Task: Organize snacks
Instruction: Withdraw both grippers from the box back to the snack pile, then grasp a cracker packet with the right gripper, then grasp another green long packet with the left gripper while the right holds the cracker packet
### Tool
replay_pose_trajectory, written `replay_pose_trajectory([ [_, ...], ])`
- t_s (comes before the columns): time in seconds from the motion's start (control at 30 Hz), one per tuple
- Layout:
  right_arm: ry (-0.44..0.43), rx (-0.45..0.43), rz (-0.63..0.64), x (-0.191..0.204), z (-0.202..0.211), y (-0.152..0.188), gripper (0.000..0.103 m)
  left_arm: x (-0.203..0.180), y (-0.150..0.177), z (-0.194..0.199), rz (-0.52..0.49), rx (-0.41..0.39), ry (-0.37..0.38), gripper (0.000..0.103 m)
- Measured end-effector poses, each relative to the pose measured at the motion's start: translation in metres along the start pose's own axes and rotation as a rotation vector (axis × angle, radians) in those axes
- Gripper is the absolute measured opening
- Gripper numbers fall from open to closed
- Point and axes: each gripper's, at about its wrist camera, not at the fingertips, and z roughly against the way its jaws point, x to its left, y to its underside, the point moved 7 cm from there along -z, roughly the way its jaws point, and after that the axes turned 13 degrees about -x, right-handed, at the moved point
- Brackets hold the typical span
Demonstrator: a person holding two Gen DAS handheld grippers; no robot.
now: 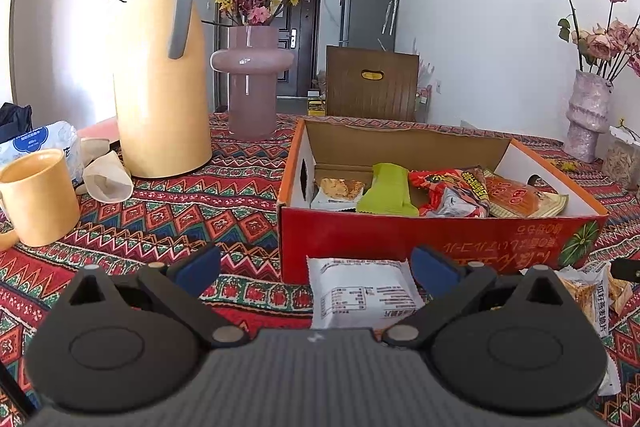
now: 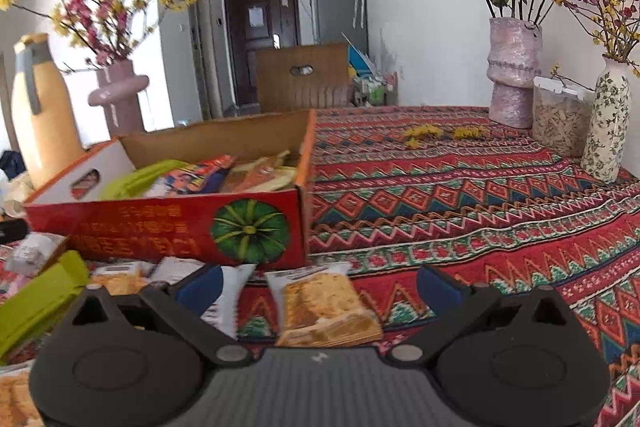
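A red cardboard box (image 1: pixel 400 239) stands open on the patterned tablecloth and holds several snack packets, among them a green one (image 1: pixel 386 189) and a red one (image 1: pixel 452 193). My left gripper (image 1: pixel 316 273) is open, its fingers either side of a white snack packet (image 1: pixel 356 293) lying face down before the box. My right gripper (image 2: pixel 318 287) is open over a cracker packet (image 2: pixel 324 303) lying before the box (image 2: pixel 172 227). More packets, one green (image 2: pixel 36 299), lie at the left in the right wrist view.
A yellow thermos jug (image 1: pixel 160 75), a pink vase (image 1: pixel 252 83), a yellow mug (image 1: pixel 40 195) and paper cups (image 1: pixel 106 179) stand left of the box. Vases (image 2: pixel 514 71) and a jar of seeds (image 2: pixel 560 115) stand at the table's far right. A wooden chair (image 1: pixel 370 83) is behind.
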Motion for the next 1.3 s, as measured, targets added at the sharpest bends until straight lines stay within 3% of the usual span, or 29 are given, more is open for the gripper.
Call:
replay_pose_trajectory([
  [0.07,0.006,0.016,0.001,-0.004,-0.006,-0.001,0.099,0.001,0.000,0.000,0.002,0.000,-0.002,0.103],
  [0.27,-0.029,0.107,0.022,-0.004,-0.026,0.009,0.074,0.001,0.000,-0.001,0.001,0.004,-0.003,0.103],
  [0.33,-0.046,0.129,0.024,-0.002,-0.029,0.014,0.060,0.001,0.000,-0.001,0.002,0.004,-0.002,0.103],
  [0.5,-0.062,0.120,0.045,0.004,-0.026,0.018,0.043,0.000,0.001,-0.001,0.000,0.007,-0.002,0.103],
  [0.63,-0.055,0.092,0.071,0.008,-0.021,0.017,0.040,0.000,0.002,-0.001,0.000,0.010,-0.002,0.103],
  [0.83,-0.020,-0.033,-0.014,-0.001,0.006,0.008,0.040,-0.001,0.004,-0.004,-0.007,0.025,-0.005,0.103],
  [1.1,-0.070,-0.049,-0.032,0.007,0.024,0.012,0.040,-0.004,0.005,-0.003,-0.022,0.047,0.012,0.103],
  [1.3,-0.108,-0.050,-0.046,0.011,0.031,0.017,0.040,-0.019,0.007,0.014,-0.129,0.077,0.059,0.103],
])
